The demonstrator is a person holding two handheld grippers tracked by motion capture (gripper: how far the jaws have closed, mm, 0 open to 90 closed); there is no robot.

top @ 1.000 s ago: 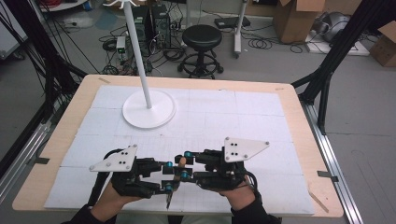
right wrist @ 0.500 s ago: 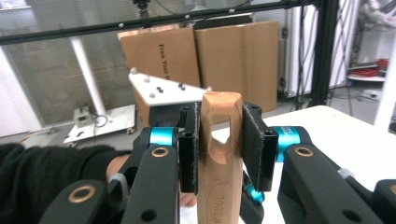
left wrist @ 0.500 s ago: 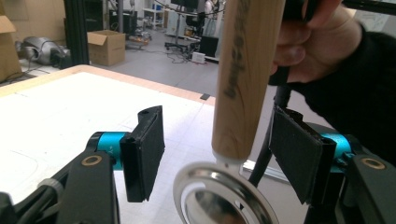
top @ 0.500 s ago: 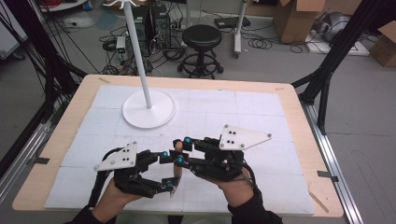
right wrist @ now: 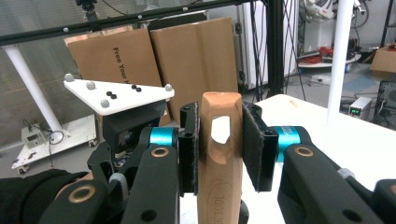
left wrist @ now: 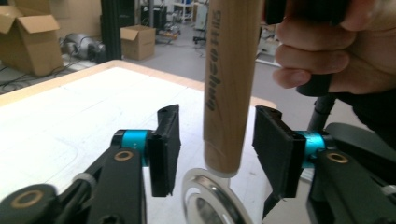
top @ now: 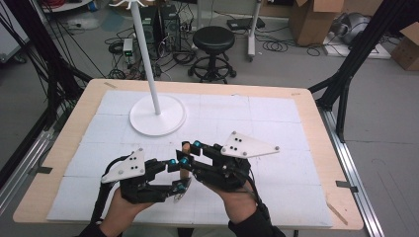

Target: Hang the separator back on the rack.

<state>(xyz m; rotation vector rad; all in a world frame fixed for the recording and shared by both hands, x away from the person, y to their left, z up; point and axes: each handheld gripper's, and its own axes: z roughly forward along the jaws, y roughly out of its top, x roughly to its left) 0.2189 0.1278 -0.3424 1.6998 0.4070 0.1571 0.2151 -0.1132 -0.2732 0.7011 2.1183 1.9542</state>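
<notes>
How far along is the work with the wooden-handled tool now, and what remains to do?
Done: the right gripper is shut on the wooden handle, near its hanging hole. In hand: the left gripper has just been closing its fingers around the handle's lower end, above the metal ring, but they do not press on it. Left, probably: hanging the tool on the white stand, which is farther back on the table.

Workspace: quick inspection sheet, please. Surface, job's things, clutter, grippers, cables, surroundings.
Surface: wooden table under a white gridded mat.
Job's things: wooden handle with a metal ring at its lower end.
Clutter: white stand on the mat.
Grippers: right gripper clamps the handle; left gripper has just been closing, pads off the handle between them.
Cables: black lead trails from the right gripper.
Surroundings: stool, cardboard boxes, floor wiring.
</notes>
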